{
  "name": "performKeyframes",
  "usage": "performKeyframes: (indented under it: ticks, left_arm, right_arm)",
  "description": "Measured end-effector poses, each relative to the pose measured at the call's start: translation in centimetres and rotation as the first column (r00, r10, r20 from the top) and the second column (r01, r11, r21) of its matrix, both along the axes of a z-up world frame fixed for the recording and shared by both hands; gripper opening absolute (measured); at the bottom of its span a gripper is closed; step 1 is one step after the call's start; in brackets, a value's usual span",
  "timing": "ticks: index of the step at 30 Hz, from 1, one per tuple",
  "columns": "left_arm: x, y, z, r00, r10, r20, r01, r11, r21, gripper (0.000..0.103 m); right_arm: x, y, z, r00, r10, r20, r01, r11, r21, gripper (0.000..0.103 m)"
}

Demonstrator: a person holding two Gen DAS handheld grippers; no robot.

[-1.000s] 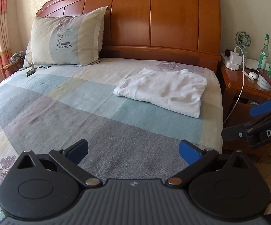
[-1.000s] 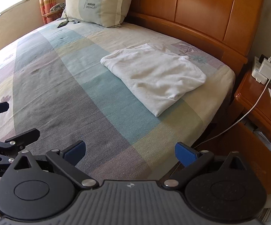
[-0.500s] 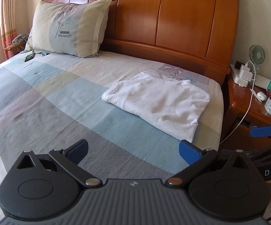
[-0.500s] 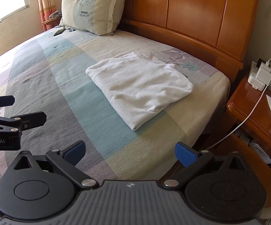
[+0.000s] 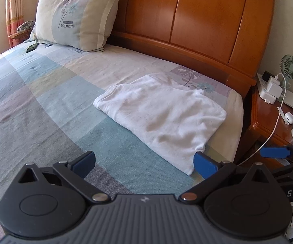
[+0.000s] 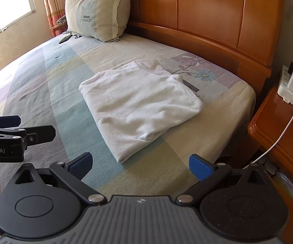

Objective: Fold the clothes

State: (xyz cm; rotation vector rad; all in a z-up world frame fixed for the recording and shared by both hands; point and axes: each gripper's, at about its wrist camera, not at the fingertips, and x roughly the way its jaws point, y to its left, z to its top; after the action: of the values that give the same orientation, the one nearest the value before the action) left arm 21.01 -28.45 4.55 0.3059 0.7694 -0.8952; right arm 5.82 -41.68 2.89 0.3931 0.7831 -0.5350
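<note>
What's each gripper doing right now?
Left gripper: open, holding nothing, near the white garment.
Right gripper: open, holding nothing.

In front of me is the bed (image 5: 44, 105), covered with a sheet of blue, grey, cream and lilac blocks with flower prints. A folded white garment (image 5: 162, 118) lies flat on it near the right edge, close to the wooden headboard (image 5: 197, 20). A pillow (image 5: 75, 16) marked DREAMCITY leans against the headboard at the far left corner, with a small dark object (image 5: 31, 48) on the sheet just beside it.
</note>
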Motion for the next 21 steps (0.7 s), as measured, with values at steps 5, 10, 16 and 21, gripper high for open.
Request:
performKeyframes:
  ticks: [5,10,16,21]
  left_arm:
    - [-0.09,-1.02,0.06,1.0,-0.02,0.0,0.02,1.0,0.018,0.102]
    - [0.05,-1.24,0.13,0.999,-0.032,-0.002,0.032,0.999,0.021,0.102]
    - [0.31,-1.08,0.31,0.999,-0.043,-0.004,0.043,0.999,0.02,0.102]
    - [0.68,-0.71,0.35,0.999,-0.047,-0.006,0.047,0.999,0.014,0.102]
  right_arm:
    - [-0.21,-0.77,-0.44,1.0,-0.013,0.003,0.013,1.0,0.01,0.103]
    - [-0.22,-1.15,-0.65,1.0,-0.031,0.002,0.031,0.999,0.012,0.103]
    - [0.04,-0.87,-0.78,0.999,-0.034,-0.006,0.034,0.999,0.017,0.103]
    - [0.5,-0.31,-0.55,0.999,-0.033,-0.009,0.034,0.999,0.008,0.103]
